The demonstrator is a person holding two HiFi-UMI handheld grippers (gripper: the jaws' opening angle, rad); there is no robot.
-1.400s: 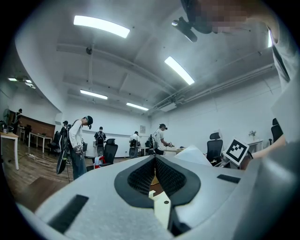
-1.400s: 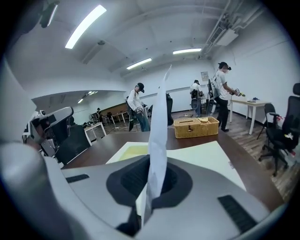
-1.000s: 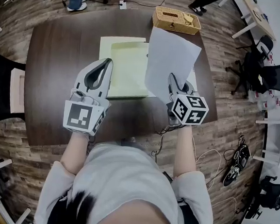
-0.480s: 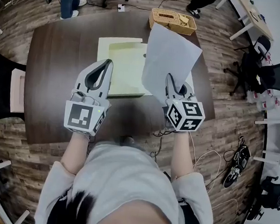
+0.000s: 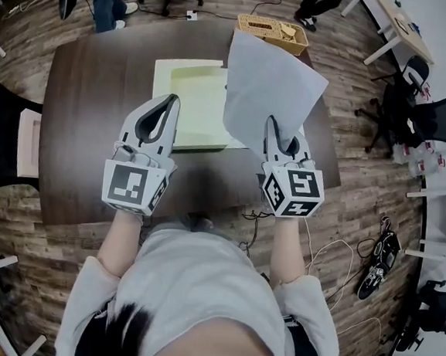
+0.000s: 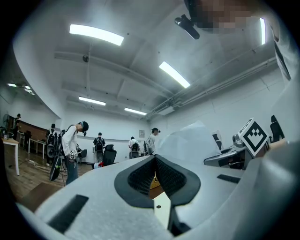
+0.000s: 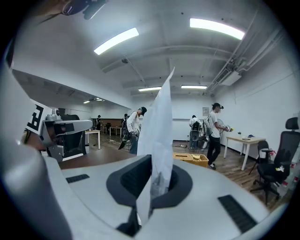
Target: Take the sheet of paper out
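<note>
Pinches the near edge of a white sheet of paper [image 7: 157, 123] with the right tool [image 7: 152, 182], jaws pressed together on it. Holds it upright and edge-on in the right gripper view, rising from the pads toward the ceiling. From the head view, carries it in the air above the right half of the tabletop [image 5: 80, 122], leaning away to the far right, its far corner overlapping a wicker basket [image 5: 270, 32] that sits at the far edge.

Keeps nothing in the left tool [image 5: 170, 103]: jaws brought together at the tips, only the oval gap between the pads showing, with a strip of pale folder and dark wood visible through it in the left gripper view. Holds this tool level above the near left part of the tabletop, just beside the right one and apart from it.

Below and beyond both tools, on the dark brown tabletop: an open pale yellow-green folder [image 5: 192, 101], lying flat, its right part hidden behind the raised sheet.

Farther out: wooden floor [image 5: 362, 185], black office chairs [image 5: 437, 122] to the right, people [image 6: 72, 145] standing at the far side of the room.
</note>
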